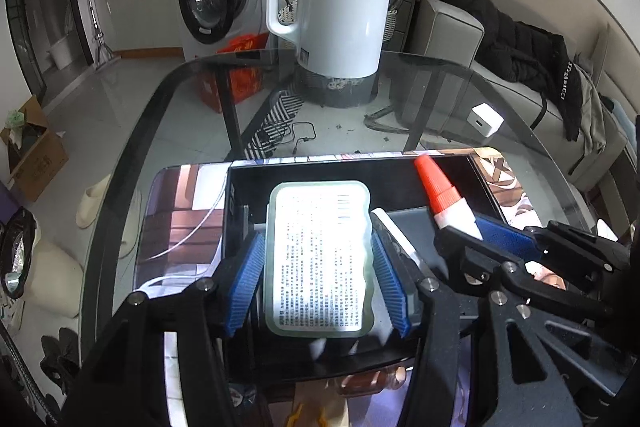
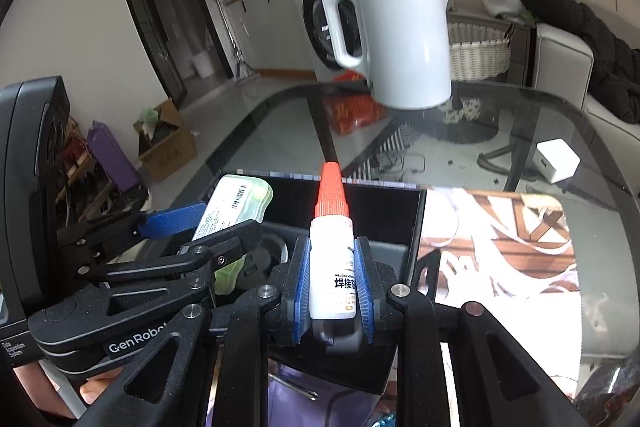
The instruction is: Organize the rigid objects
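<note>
Two items in hand, none yet placed — left tongs [image 1: 320,263] clamp pale-green flat plastic pack [image 1: 320,259], right tongs [image 2: 333,279] clamp white orange-capped glue bottle [image 2: 332,259], both above black open box [image 1: 472,179] on glass worktop [image 1: 168,99]; white charger cube [image 1: 485,119] remains outside.

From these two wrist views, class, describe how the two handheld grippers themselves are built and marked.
Both the left gripper and the right gripper have black, angular linkage arms with cut-out openings and silver screw heads. Each finger carries a ribbed blue pad. The left gripper's black body bears white "GenRobo" lettering, partly cut off. No sleeves or cables show.
</note>
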